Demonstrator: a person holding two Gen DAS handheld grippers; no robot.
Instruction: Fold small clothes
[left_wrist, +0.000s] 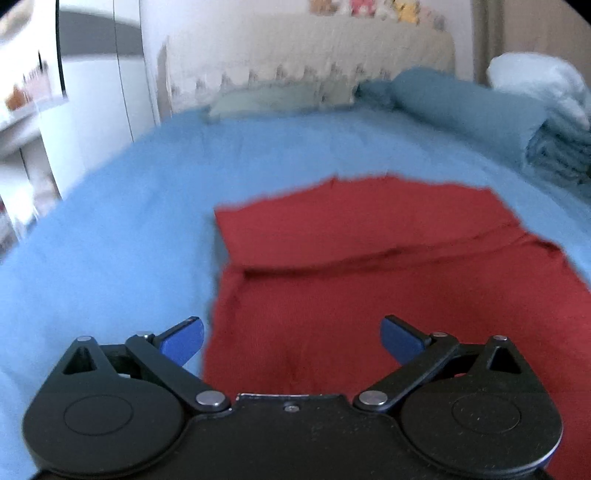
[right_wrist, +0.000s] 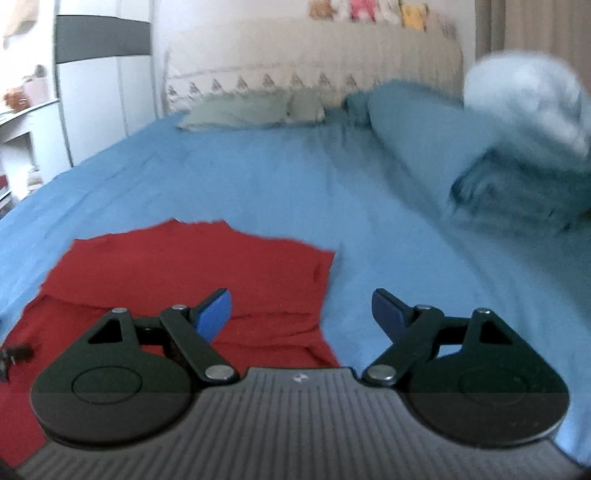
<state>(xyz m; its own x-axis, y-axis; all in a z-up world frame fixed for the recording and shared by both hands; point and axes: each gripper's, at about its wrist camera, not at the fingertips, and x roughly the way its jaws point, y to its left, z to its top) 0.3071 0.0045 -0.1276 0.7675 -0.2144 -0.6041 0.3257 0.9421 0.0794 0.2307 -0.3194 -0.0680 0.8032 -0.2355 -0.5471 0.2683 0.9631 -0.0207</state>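
A: Starting at the left, what room was there around the edges?

B: A white wardrobe (left_wrist: 92, 103) stood past the left edge of the bed (left_wrist: 110, 229), and the blue sheet ran bare from that edge to the red garment (left_wrist: 369, 266). In the left wrist view the garment's left edge was straight, with open sheet beside it and beyond its far edge up to the pillows.

A: And to the right?

B: In the right wrist view the garment (right_wrist: 184, 266) ended at a right edge, then bare sheet (right_wrist: 369, 206) stretched to a stack of folded bedding (right_wrist: 517, 177) near the right side.

A: The tongs?

B: The left tongs (left_wrist: 291, 338) were spread wide, holding nothing, above the near part of the garment; I could not tell whether the blue pads (left_wrist: 184, 341) touched the cloth. The right tongs (right_wrist: 301, 314) were wide open too and empty, straddling the garment's right edge, left pad over red, right pad over sheet.

A: Counts?

B: One red garment, lying flat on the bed with one fold across it, its far part doubled over the near part. Two tongs. One pale green pillow (right_wrist: 236, 110) at the headboard (right_wrist: 314, 55), one teal pillow (right_wrist: 413, 118), one white bundle (right_wrist: 524, 96) atop the stack.
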